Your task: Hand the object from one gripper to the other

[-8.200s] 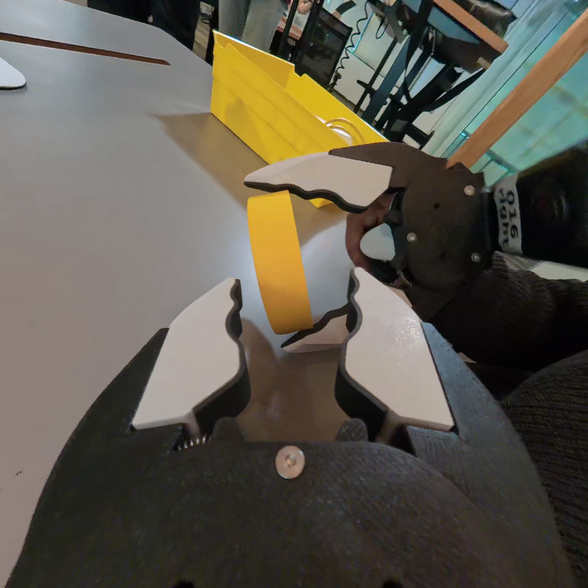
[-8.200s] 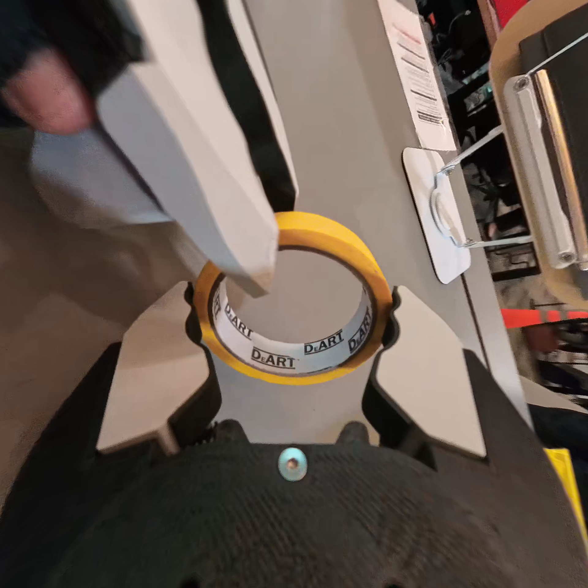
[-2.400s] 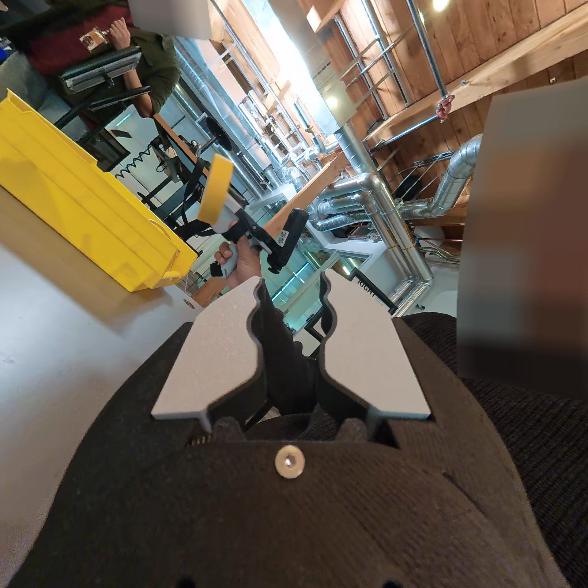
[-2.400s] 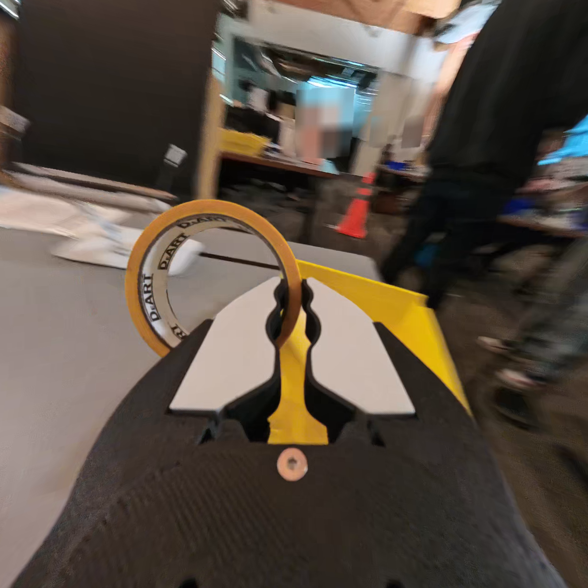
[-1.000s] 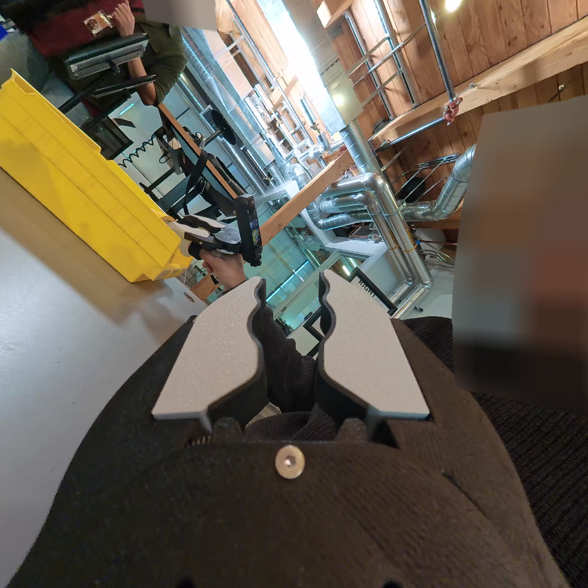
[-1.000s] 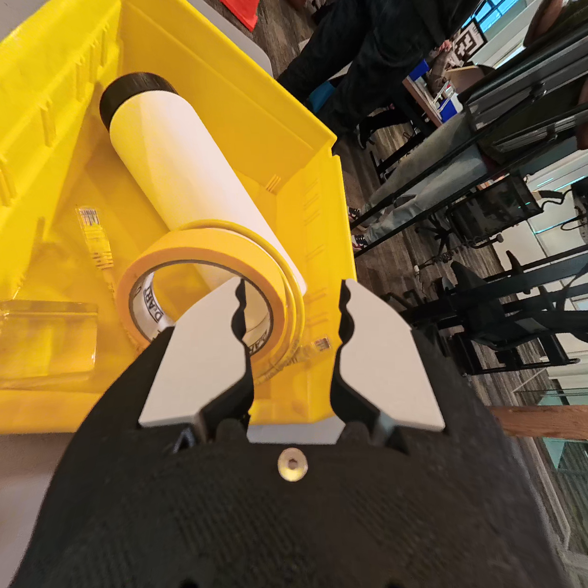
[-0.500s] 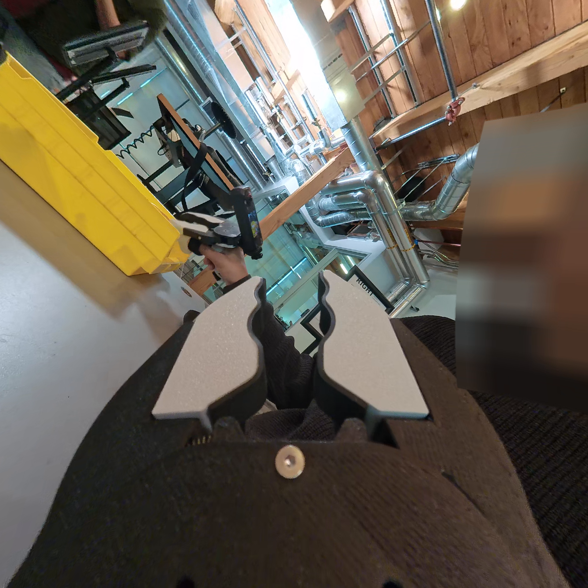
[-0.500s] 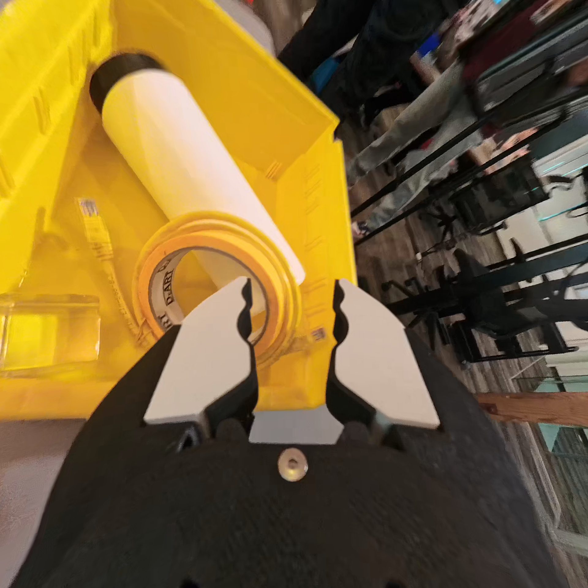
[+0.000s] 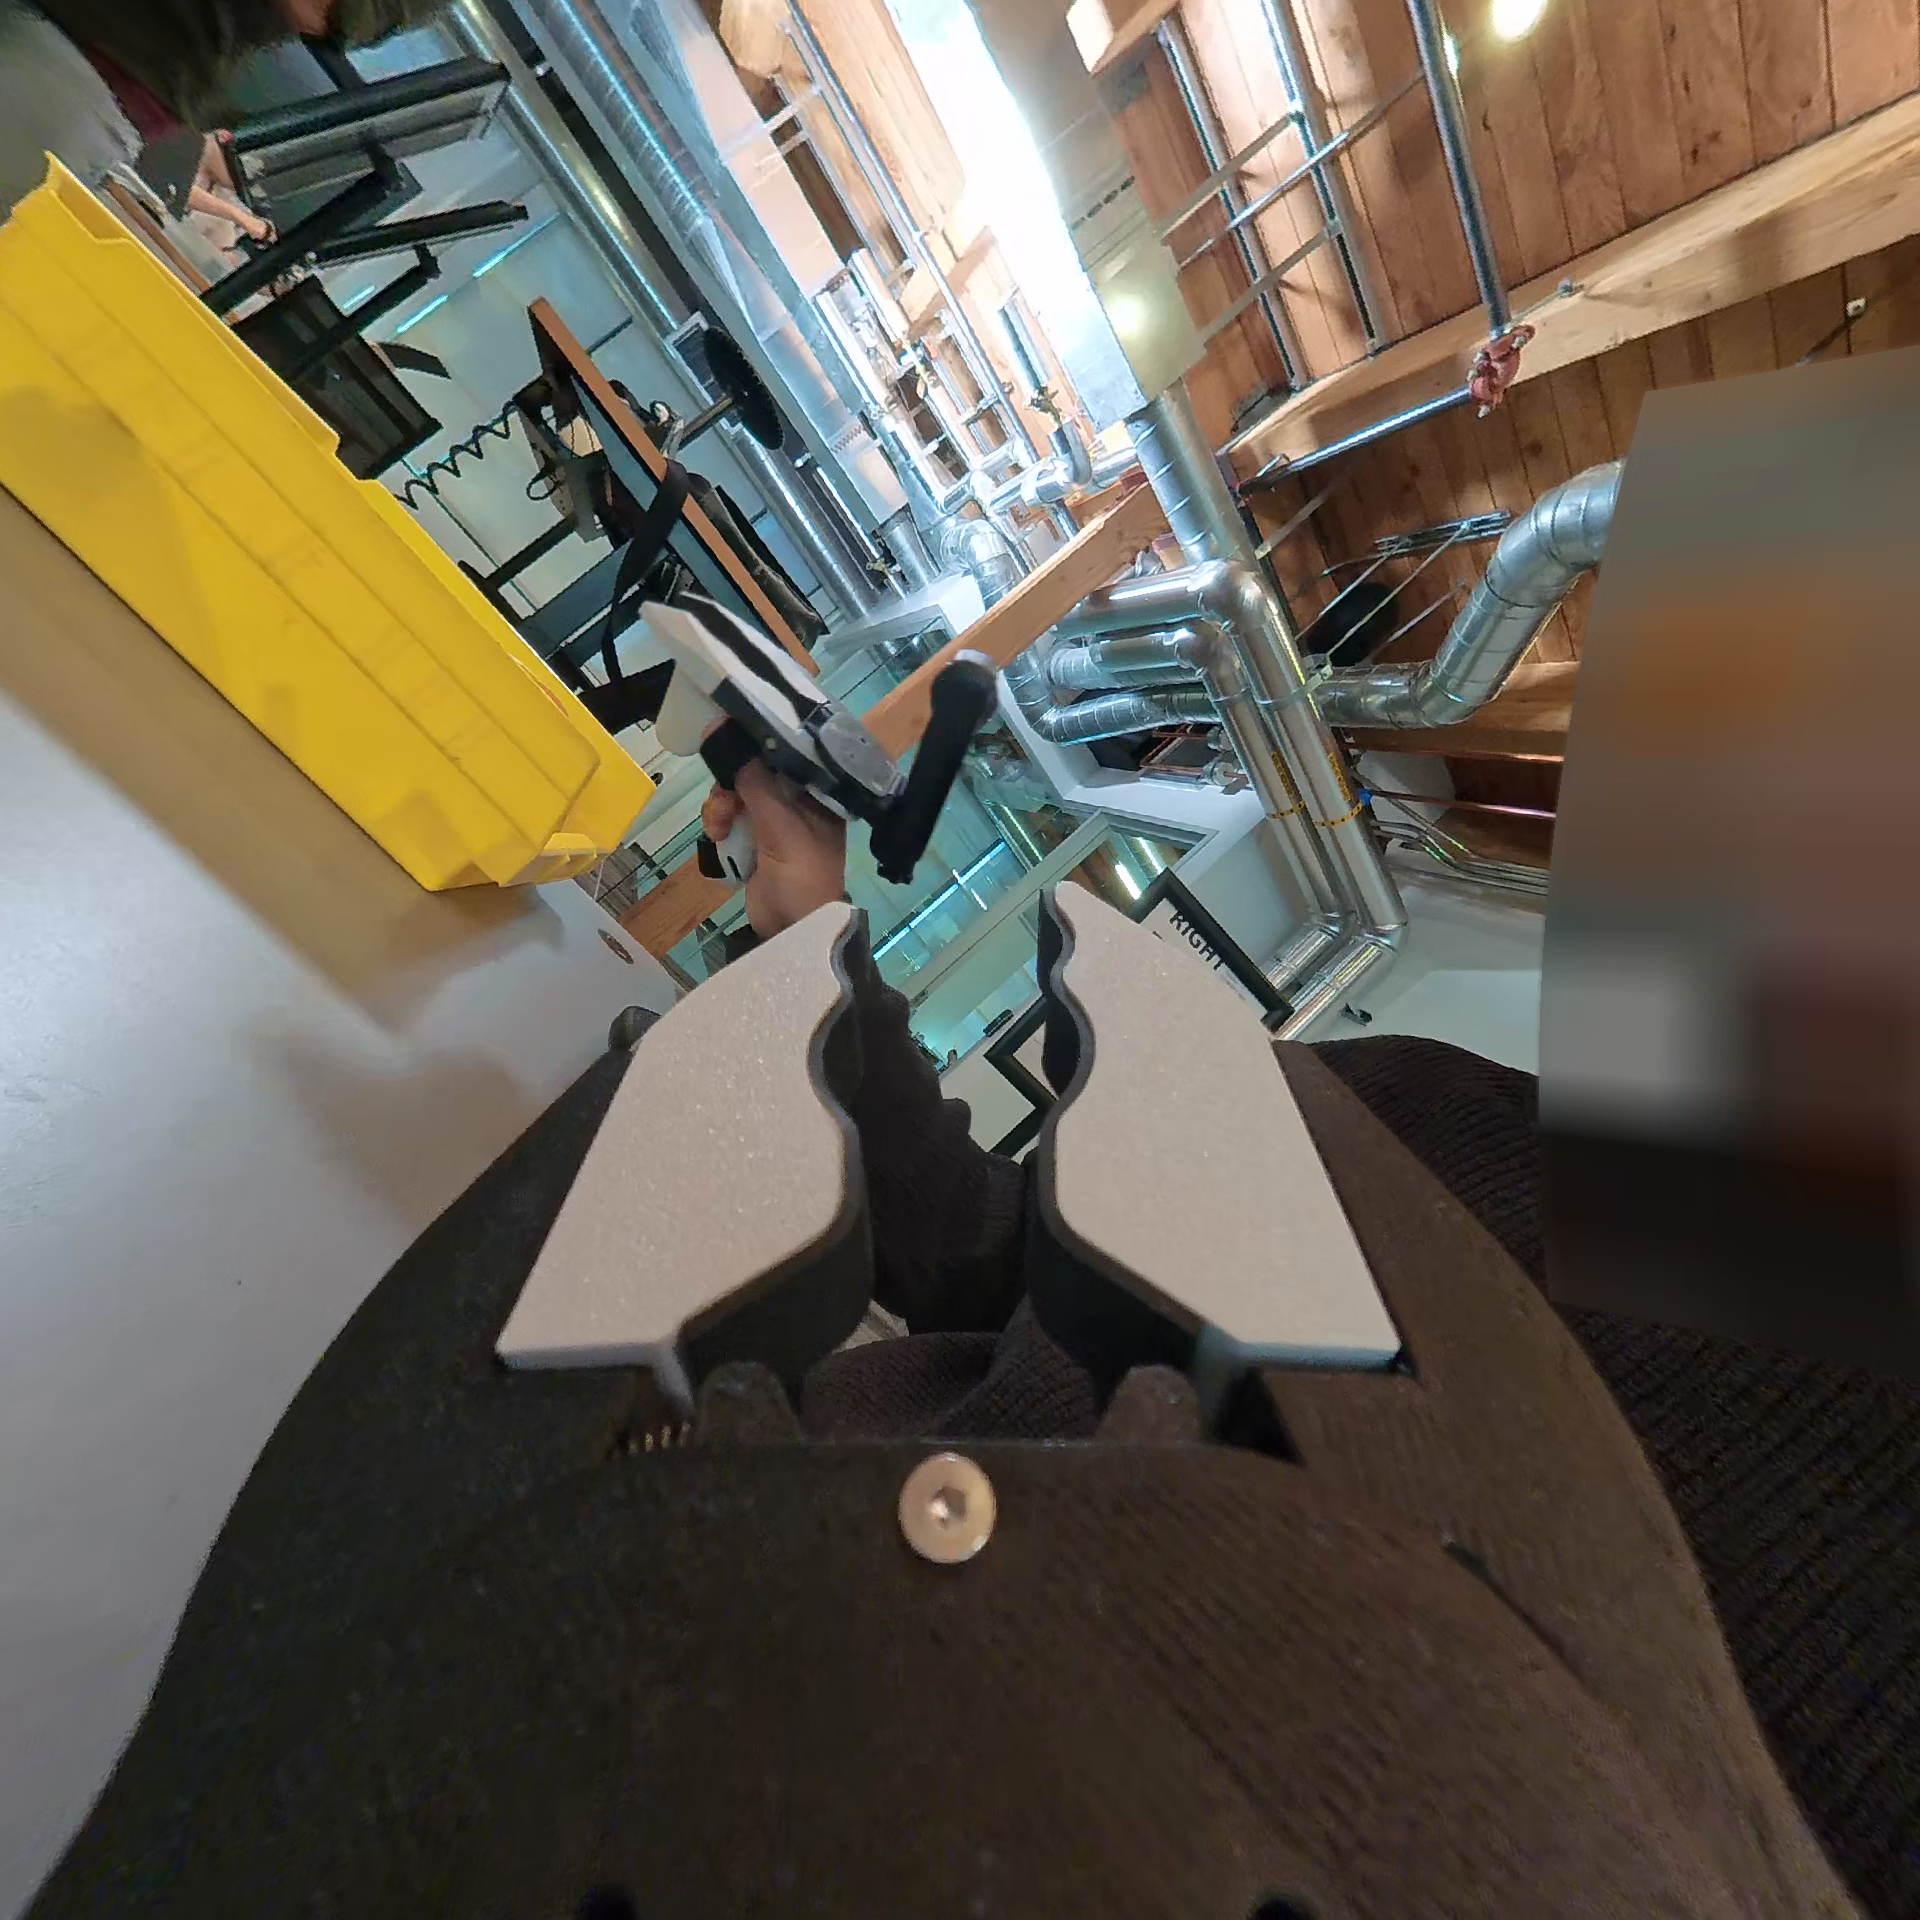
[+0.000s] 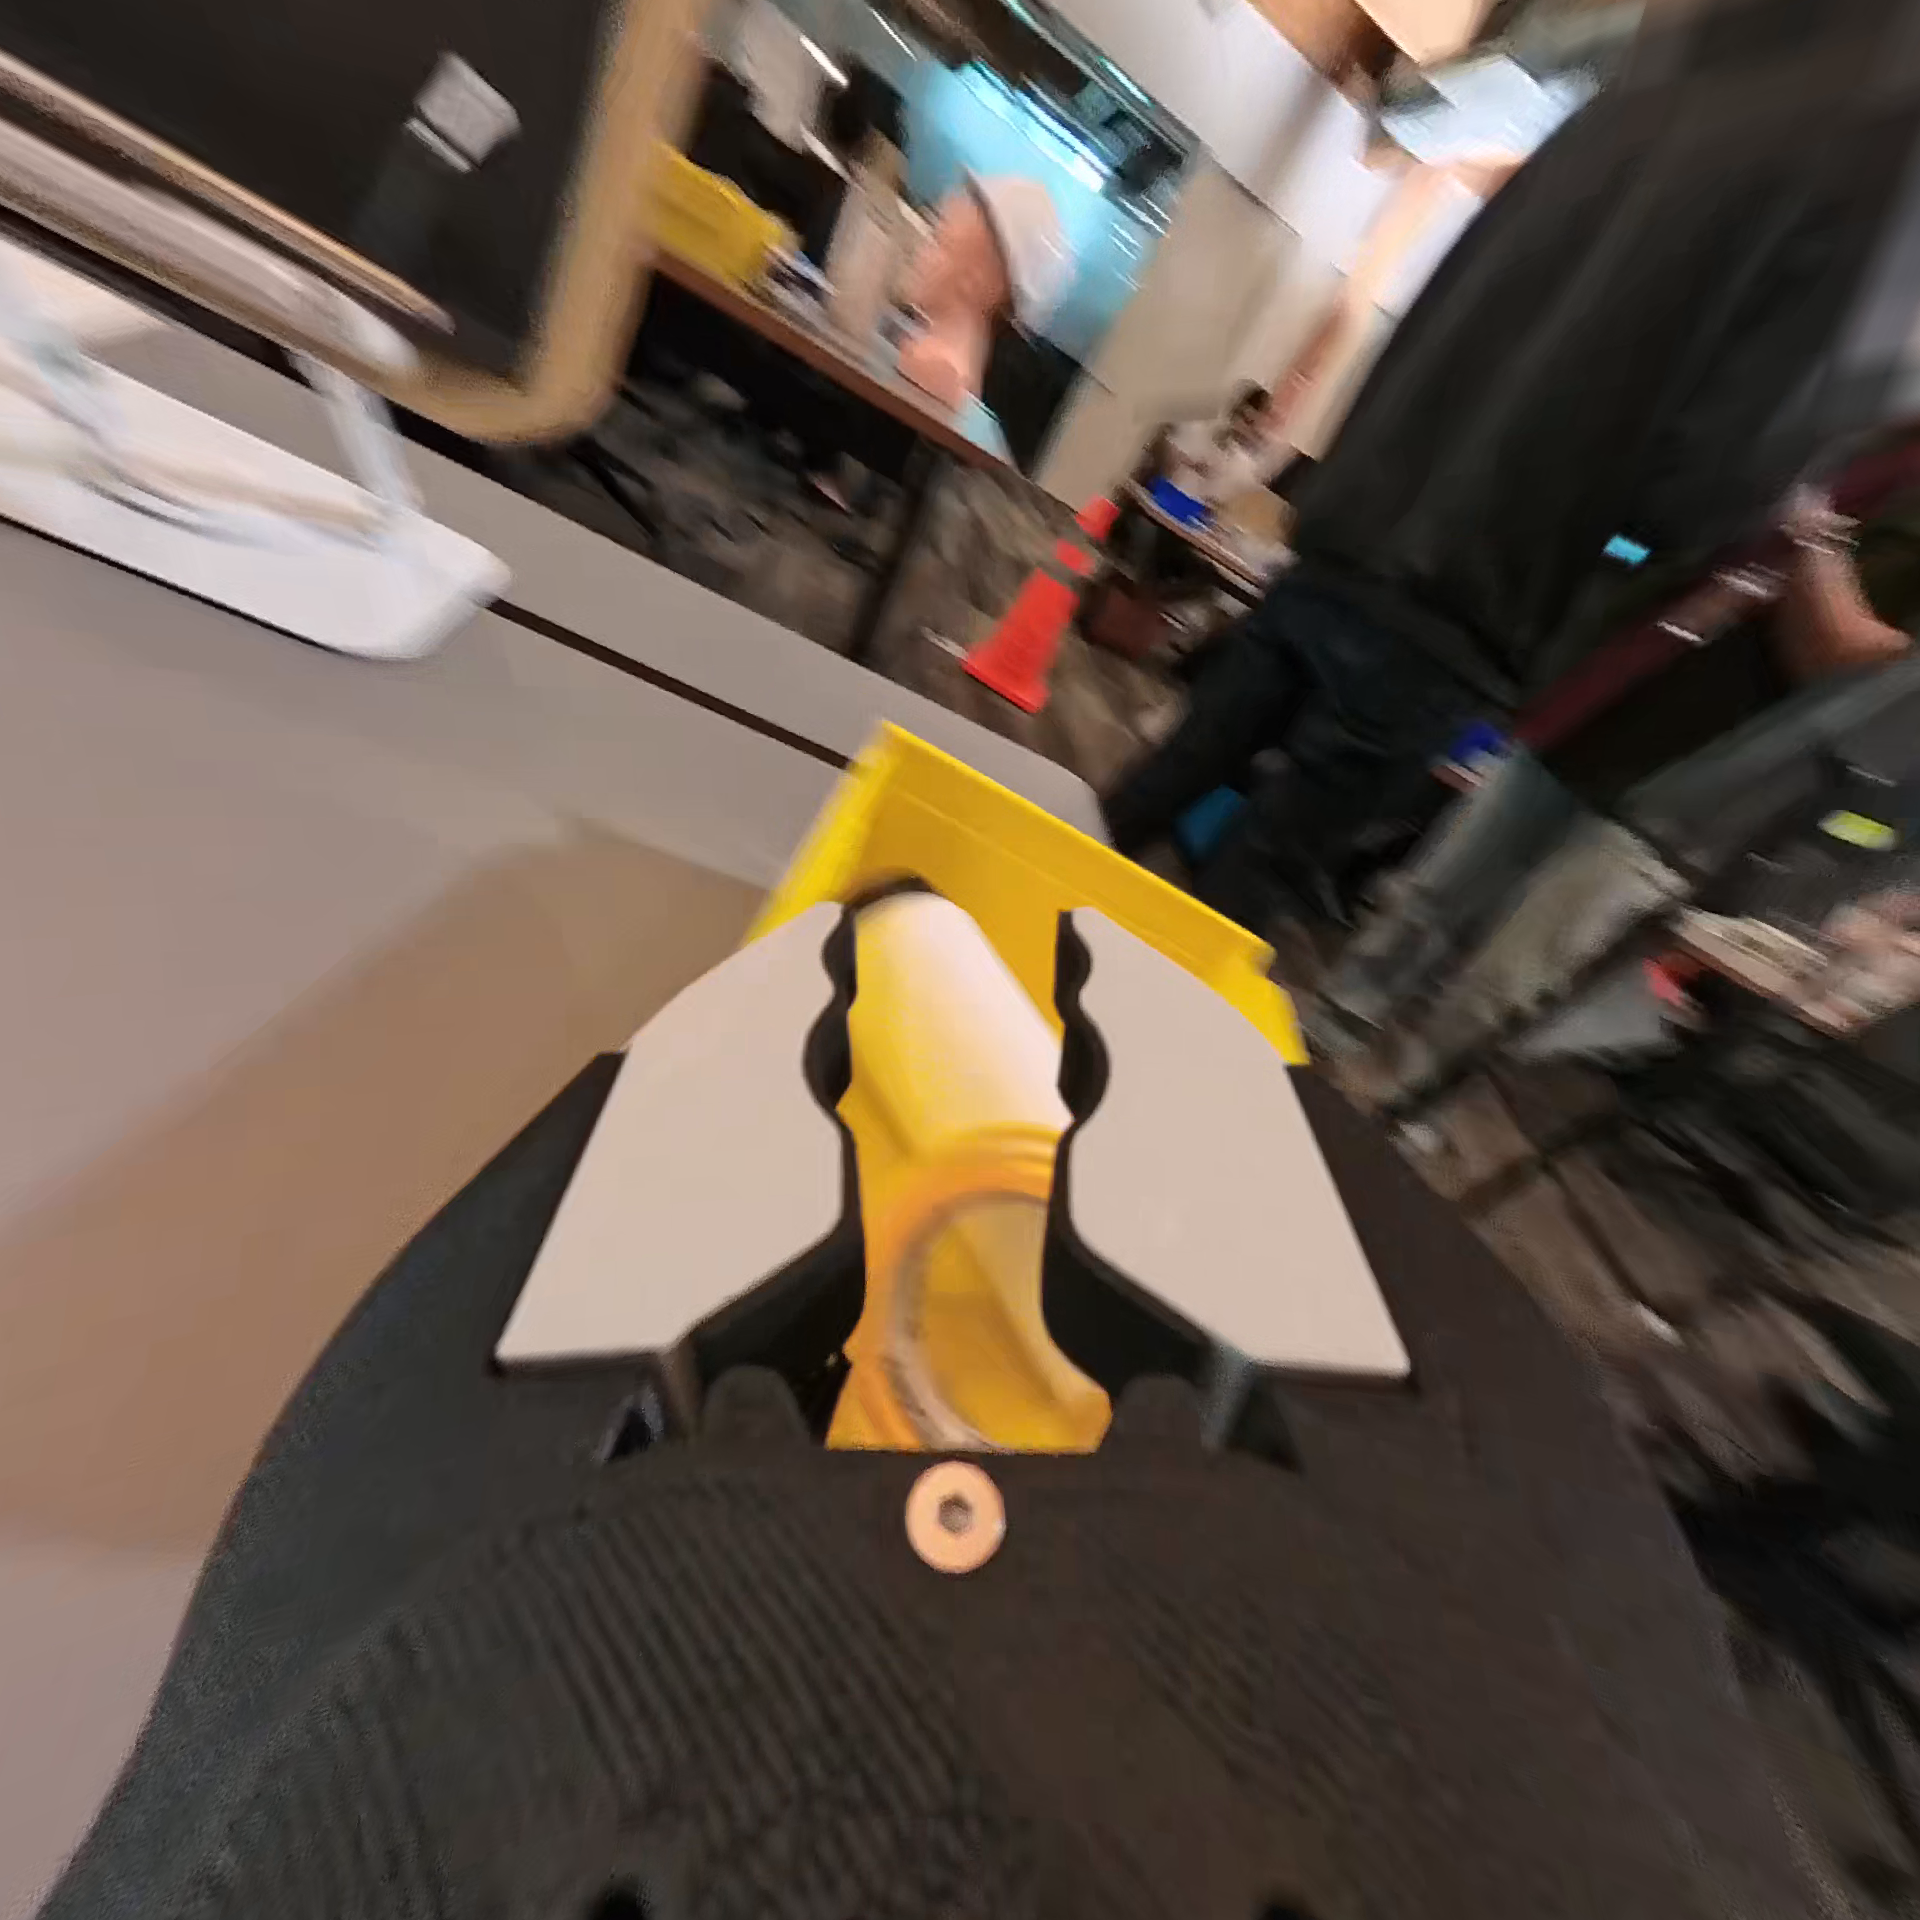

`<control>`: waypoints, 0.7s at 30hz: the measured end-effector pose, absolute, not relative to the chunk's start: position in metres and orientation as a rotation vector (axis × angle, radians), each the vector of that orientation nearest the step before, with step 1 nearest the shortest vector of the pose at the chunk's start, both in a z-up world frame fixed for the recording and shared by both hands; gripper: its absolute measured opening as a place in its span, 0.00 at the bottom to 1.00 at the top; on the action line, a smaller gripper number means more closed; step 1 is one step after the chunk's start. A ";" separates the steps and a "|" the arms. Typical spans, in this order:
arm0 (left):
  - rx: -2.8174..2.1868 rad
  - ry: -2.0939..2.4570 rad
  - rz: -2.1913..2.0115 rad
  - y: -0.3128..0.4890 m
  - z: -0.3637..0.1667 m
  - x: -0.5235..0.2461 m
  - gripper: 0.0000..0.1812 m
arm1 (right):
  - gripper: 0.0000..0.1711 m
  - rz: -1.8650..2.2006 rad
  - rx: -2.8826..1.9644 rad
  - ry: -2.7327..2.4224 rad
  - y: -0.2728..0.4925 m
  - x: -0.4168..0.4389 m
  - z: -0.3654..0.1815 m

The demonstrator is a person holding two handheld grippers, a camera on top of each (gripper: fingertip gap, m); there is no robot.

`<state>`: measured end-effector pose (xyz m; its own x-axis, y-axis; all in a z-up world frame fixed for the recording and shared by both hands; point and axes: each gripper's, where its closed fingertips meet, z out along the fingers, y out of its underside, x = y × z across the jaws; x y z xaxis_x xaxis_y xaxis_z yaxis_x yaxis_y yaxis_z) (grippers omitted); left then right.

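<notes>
The yellow tape roll (image 10: 966, 1278) lies in the yellow bin (image 10: 1091, 862), leaning on a white cylinder (image 10: 956, 997). I see both through the gap of my right gripper (image 10: 958, 920), which is open, empty and above the bin's near end; this view is blurred. My left gripper (image 9: 951, 914) is open and empty over the table, pointing at a dark sleeve (image 9: 925, 1143). The left wrist view shows the right gripper (image 9: 769, 717) farther off, held in a hand just past the end of the bin (image 9: 260, 582). The tape is hidden there.
The grey table (image 9: 156, 1195) spreads to the left of the bin. A white monitor stand base (image 10: 312, 561) sits at the table's far side. Beyond the table are an orange cone (image 10: 1023, 634) and people (image 10: 1558, 416). The left gripper's tips are roughly 35 cm from the right gripper's. The white cylinder (image 10: 956, 997) is closer to my right gripper, around 15 cm from its tips; the left tips are 45 cm off.
The right gripper held the tape 8 seconds ago; the tape now lies in the bin. In the last second the right gripper lifted and tilted up from the bin. The left gripper barely moved.
</notes>
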<state>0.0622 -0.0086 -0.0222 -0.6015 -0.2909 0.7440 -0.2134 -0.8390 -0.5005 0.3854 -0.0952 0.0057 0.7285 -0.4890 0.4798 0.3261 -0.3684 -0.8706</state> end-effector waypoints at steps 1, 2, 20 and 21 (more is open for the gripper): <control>-1.383 0.876 -2.627 -0.008 -0.023 0.063 0.17 | 0.22 -0.757 -1.724 0.067 -0.081 0.363 0.008; -1.384 0.876 -2.627 -0.009 -0.023 0.063 0.17 | 0.21 -0.655 -1.692 0.004 -0.068 0.337 0.010; -1.414 1.310 -1.999 -0.032 -0.054 0.078 0.19 | 0.20 0.414 -1.752 -0.238 -0.004 0.130 -0.060; -1.411 1.318 -1.944 -0.030 -0.056 0.078 0.19 | 0.20 0.436 -1.744 -0.217 -0.005 0.134 -0.058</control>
<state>0.0784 -0.0300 -0.0556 -0.4114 -0.7529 0.5136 -0.1982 -0.4762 -0.8567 0.1336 -0.0045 -0.0583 0.9104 0.3770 -0.1704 -0.0909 -0.2196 -0.9714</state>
